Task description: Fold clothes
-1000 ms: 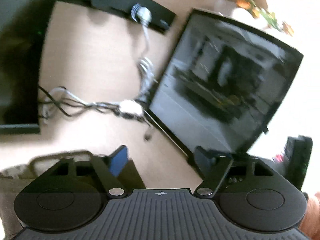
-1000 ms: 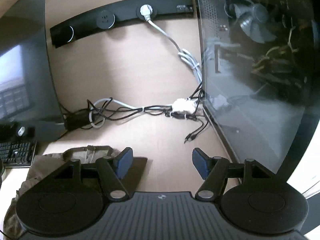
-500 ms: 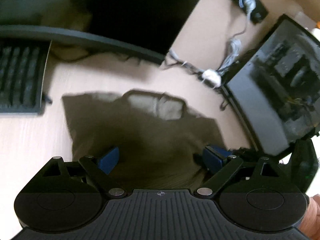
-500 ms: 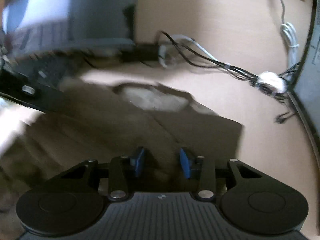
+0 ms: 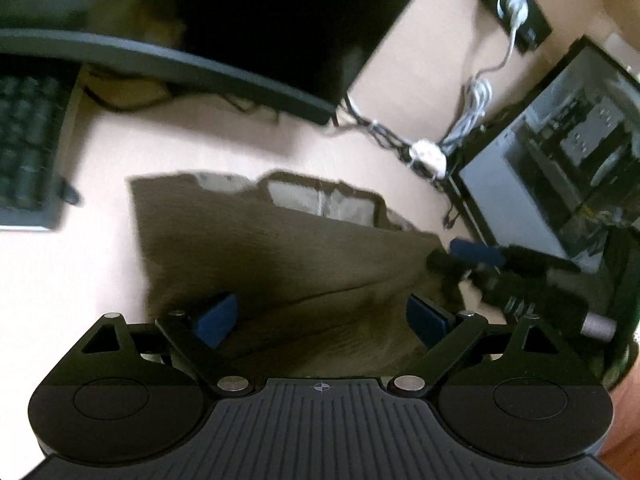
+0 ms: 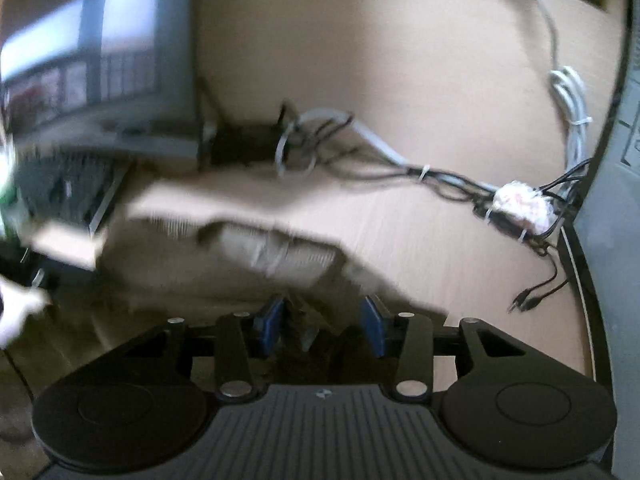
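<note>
An olive-brown shirt [image 5: 288,248] lies on the light wooden desk [image 5: 100,272], collar toward the monitor. My left gripper [image 5: 320,316] is open, its blue pads wide apart just above the shirt's near part. In the right wrist view the same shirt [image 6: 224,264] is blurred by motion. My right gripper [image 6: 322,320] has its blue pads partly closed with the shirt's edge between them. The right gripper also shows in the left wrist view [image 5: 480,256] at the shirt's right corner.
A dark monitor [image 5: 280,20] stands behind the shirt and a keyboard [image 5: 28,148] lies at the left. A glass-sided computer case [image 5: 560,160] stands at the right. A bundle of cables [image 6: 440,176] runs along the desk's back.
Both grippers have swung down from facing the wall and cables to the shirt. The right gripper's pads have narrowed around the shirt's edge. The left stays wide open.
</note>
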A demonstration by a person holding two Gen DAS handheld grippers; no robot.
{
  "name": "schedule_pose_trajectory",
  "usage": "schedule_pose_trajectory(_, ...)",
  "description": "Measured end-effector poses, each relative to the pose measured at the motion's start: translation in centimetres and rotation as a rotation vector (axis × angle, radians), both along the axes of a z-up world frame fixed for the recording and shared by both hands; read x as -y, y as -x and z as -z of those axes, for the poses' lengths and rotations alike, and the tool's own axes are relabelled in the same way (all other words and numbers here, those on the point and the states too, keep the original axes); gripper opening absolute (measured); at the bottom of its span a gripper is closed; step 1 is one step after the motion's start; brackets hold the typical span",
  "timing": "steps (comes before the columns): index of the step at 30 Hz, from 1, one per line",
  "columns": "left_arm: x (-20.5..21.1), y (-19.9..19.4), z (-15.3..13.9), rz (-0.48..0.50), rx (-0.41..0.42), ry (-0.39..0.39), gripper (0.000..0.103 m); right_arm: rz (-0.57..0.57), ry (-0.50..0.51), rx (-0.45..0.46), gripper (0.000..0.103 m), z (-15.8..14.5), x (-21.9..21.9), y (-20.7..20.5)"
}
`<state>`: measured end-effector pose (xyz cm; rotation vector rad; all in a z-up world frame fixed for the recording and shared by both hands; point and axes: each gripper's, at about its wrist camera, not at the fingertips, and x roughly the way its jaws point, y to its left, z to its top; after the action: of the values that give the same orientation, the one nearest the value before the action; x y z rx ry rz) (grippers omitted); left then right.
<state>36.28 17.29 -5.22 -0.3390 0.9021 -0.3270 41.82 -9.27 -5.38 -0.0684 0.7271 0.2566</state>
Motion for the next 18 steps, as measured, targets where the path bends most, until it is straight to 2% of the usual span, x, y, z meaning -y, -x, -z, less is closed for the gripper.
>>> schedule_pose_trajectory(1, -0.7, 0.4, -0.4, -0.024, 0.004, -0.021, 0.096, 0.008, -0.016, 0.004, 0.042, -0.5, 0.3, -0.6)
schedule_pose_trajectory(3, -2.1, 1.2, -1.3, -0.071, 0.012, -0.063, 0.097, -0.004, 0.02, 0.011, 0.042, 0.0, -0.1, -2.7)
schedule_pose_trajectory(7, -5.0, 2.9, -3.1, -0.166, 0.028, -0.148, 0.098, -0.024, -0.003, -0.058, 0.042, 2.5, -0.7, -7.2)
schedule_pose_trajectory(10, -8.1, 3.8, -3.1, -0.285, -0.009, -0.097, 0.098, -0.016, -0.013, -0.094, 0.042, 4.2, -1.0, -8.9)
schedule_pose_trajectory(13, -9.9, 5.1, -3.7, -0.361, -0.007, -0.016, 0.098, -0.02, -0.02, -0.107, 0.039, 5.2, -1.5, -9.5)
schedule_pose_trajectory(15, -10.3, 5.6, -4.3, -0.382, 0.002, 0.009, 0.099, -0.03, -0.016, -0.096, 0.008, 5.3, -1.8, -9.2)
schedule_pose_trajectory(18, -9.6, 5.3, -5.0, -0.351, 0.016, 0.004, 0.099, -0.02, -0.025, -0.041, 0.007, 3.3, -2.1, -7.4)
